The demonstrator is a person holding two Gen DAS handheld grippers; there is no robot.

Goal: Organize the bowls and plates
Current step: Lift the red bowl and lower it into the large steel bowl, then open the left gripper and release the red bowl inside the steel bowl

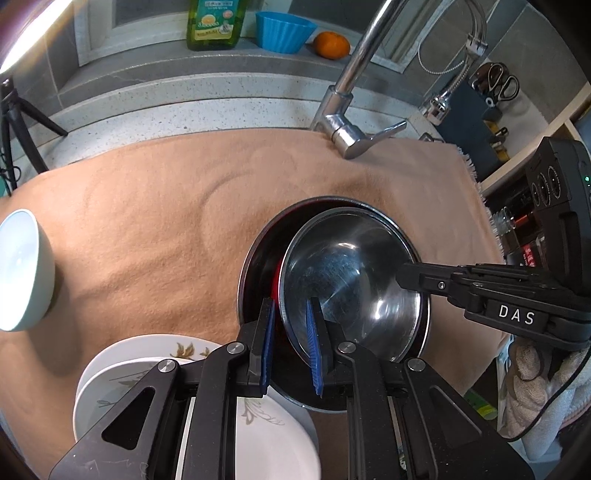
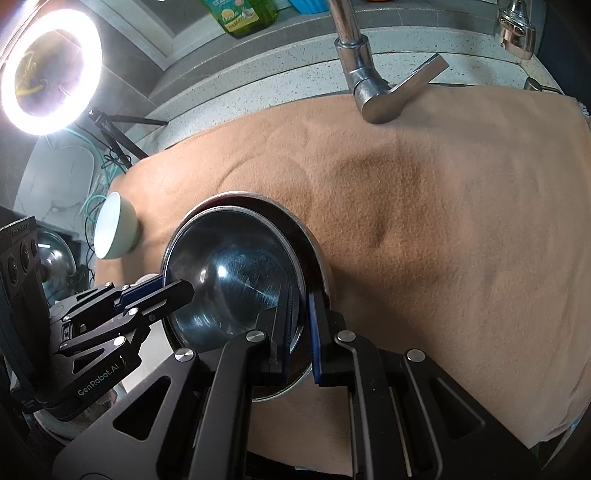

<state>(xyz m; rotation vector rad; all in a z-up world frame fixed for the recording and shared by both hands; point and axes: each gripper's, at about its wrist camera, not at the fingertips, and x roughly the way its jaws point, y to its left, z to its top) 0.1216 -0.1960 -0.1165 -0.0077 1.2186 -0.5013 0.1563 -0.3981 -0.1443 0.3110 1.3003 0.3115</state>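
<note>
Both your left gripper (image 1: 290,341) and right gripper (image 2: 301,330) are clamped on opposite rims of the steel bowl (image 1: 351,280), nested in a dark bowl (image 1: 258,258) on the tan cloth (image 1: 147,221), right of the white plates (image 1: 273,439).

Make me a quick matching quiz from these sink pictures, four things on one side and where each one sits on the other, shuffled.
Things:
1. steel bowl
2. pale bowl
3. orange
4. flowered plates

Places:
A. on the back ledge beside the blue cup
B. on the left of the tan cloth
C. low in the left view, under the tongs
D. nested in a dark pan

Pairs: 1-D, 2-B, 3-A, 4-C
</note>
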